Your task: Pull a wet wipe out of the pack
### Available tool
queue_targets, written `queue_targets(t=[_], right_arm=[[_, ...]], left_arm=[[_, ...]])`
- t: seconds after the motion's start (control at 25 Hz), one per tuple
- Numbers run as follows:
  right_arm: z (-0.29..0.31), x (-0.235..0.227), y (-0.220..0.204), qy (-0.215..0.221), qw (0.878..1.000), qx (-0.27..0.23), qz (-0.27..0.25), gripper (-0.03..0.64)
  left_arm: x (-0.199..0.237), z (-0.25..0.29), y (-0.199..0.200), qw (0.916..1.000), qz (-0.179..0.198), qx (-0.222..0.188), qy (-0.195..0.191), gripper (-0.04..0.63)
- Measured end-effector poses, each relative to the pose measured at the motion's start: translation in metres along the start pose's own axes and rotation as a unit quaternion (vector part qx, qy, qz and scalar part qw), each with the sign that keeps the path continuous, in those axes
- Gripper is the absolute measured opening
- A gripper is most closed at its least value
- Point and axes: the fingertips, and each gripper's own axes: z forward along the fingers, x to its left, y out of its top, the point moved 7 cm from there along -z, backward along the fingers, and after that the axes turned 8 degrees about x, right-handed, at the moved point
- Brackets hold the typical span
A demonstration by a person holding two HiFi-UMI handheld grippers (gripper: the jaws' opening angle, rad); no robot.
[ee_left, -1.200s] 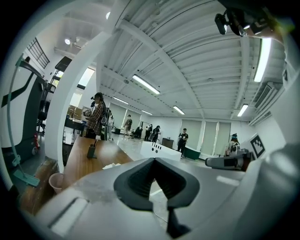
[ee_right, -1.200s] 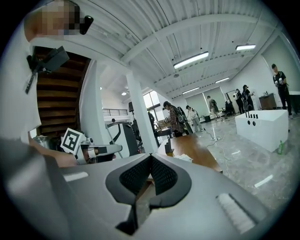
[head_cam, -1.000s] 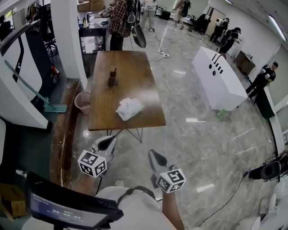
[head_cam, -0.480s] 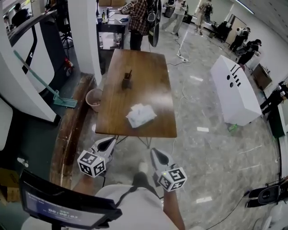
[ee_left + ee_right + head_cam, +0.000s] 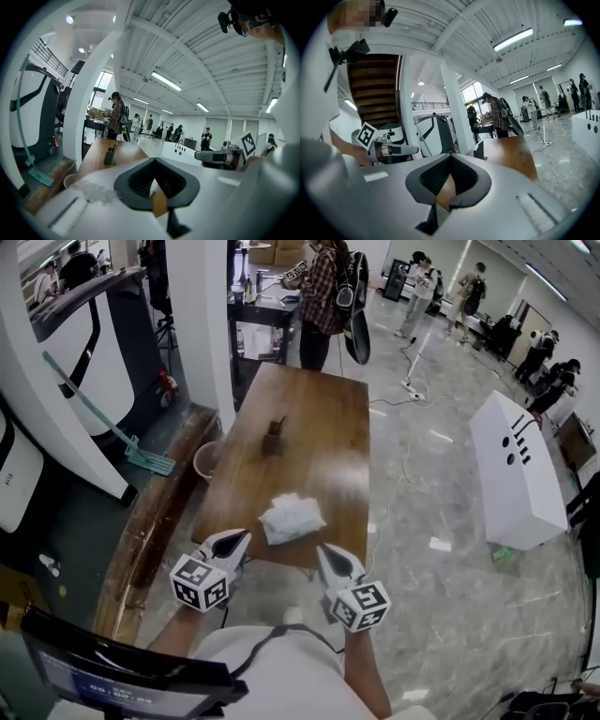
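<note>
Two hand-held tools hovered at the near end of a long brown wooden table (image 5: 314,418) in a bright, open hall. The left gripper (image 5: 234,540) and the right gripper (image 5: 327,555), each carrying a cube of square markers, pointed across the tabletop. In the gripper views the left gripper (image 5: 154,161) and the right gripper (image 5: 451,159) both had their dark ribbed jaws pressed together with nothing between them. The white, crumpled wet-wipe pack (image 5: 292,518) lay on the table's near end, between the two tips and just beyond them, and neither touched it. Farther along the polished top stood a small dark holder (image 5: 274,439) with a few sticks in it. A pale round bucket (image 5: 206,461) sat on the floor against the table's left side, near a thick white pillar (image 5: 202,324). A green-handled floor squeegee (image 5: 103,418) leaned farther left. To the right, well apart from the table, a tall white box with black marks (image 5: 525,470) stood on the grey marbled floor (image 5: 422,493). At the far end a person in a plaid shirt (image 5: 323,292) stood by a cluttered desk, with more people beyond.
</note>
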Motion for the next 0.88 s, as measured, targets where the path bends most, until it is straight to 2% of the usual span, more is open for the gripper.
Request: queue_targets(t=[0.16,0.4,0.52,0.56,0.76,0.88], right_arm=[[0.019,-0.028,0.011,0.036,0.999,0.017,-0.011,0.006],[0.041,-0.066,0.010,0.074,0.996,0.044,-0.010,0.006],[0.053,-0.080,0.012,0.083,0.995,0.057,-0.006,0.006],[0.058,-0.083,0.013,0.086,0.995,0.060,-0.003,0.006],[0.078,-0.091,0.005,0.088,0.992,0.084,0.012,0.006],[0.091,-0.094,0.002,0.073,0.992,0.098,0.016,0.006]], left_arm=[[0.004,0.027,0.001,0.9983,-0.026,0.010,0.051,0.003],[-0.002,0.067,-0.004,0.9957,-0.037,0.008,0.085,0.005],[0.004,0.082,-0.007,0.9929,-0.049,0.024,0.106,0.015],[0.006,0.087,-0.009,0.9923,-0.055,0.033,0.106,0.052],[0.019,0.115,-0.021,0.9905,-0.069,0.077,0.091,0.062],[0.023,0.137,-0.033,0.9895,-0.068,0.107,0.069,0.115]])
